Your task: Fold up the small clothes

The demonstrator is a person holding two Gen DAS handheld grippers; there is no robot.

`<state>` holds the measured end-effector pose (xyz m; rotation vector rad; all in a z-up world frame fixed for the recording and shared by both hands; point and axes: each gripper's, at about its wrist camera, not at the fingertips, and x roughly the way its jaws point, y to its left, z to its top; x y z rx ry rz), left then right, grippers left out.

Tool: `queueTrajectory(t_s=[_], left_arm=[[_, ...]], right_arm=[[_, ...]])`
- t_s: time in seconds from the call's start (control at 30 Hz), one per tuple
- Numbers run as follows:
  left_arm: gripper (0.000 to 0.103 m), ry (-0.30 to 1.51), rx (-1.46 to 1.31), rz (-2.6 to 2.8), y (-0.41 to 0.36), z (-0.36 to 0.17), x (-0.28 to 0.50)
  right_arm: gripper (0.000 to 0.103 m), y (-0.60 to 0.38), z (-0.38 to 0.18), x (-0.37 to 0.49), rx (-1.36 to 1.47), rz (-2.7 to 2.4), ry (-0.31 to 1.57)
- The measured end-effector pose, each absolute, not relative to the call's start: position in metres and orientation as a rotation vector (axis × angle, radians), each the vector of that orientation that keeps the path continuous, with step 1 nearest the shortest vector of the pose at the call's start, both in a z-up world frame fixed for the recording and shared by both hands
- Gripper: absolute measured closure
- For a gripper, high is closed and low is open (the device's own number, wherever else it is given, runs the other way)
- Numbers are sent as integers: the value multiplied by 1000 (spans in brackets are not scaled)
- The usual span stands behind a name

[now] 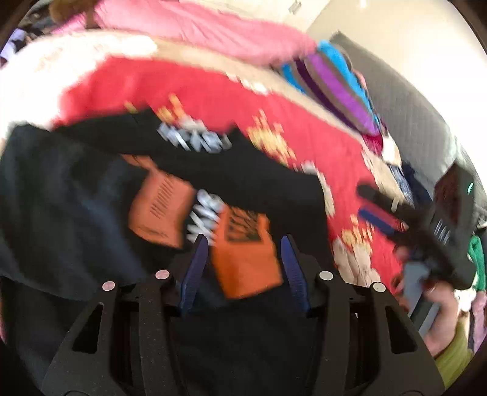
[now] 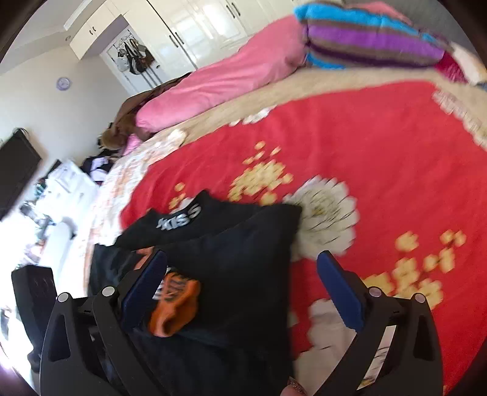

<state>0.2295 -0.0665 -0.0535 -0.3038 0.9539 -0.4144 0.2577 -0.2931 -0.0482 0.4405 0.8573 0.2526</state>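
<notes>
A black garment (image 1: pixel 76 198) with orange patches (image 1: pixel 246 268) and white lettering lies rumpled on the red flowered blanket (image 1: pixel 213 97). My left gripper (image 1: pixel 243 243) hangs just over it, its blue pads apart with an orange patch showing between them, and nothing is pinched. In the right wrist view the same black garment (image 2: pixel 237 259) lies partly folded with "KISS" lettering on top. My right gripper (image 2: pixel 243 256) stands wide open above it, and an orange patch (image 2: pixel 176 304) sits by its left finger. The left wrist view shows the right gripper (image 1: pixel 369 202) at the right, held by a hand (image 1: pixel 441 310).
The blanket covers a bed with a pink duvet (image 2: pixel 228 76) and a striped pillow (image 2: pixel 365 39) at the far side. A grey headboard (image 1: pixel 411 106) stands to the right. White wardrobes (image 2: pixel 188 27) line the back wall. Clutter lies beyond the bed's left edge (image 2: pixel 61 189).
</notes>
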Motion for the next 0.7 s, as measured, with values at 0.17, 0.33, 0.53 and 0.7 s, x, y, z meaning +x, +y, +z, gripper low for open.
queueTrajectory(t_s=[0.17,0.33,0.53,0.7], left_arm=[[52,834,-269,-122,14,-27,238],[51,839,-341,44,73,-38,246],[47,865,-368,56,77,-47,248],[47,844,-319,43,64,-43,249]], right_arm=[[5,-249,-63,262,392,360,938],[5,-204,-88,265,308,399,1016],[69,-179,-105,259,245,462,1009],[89,-178,-88,254,254,530,936]])
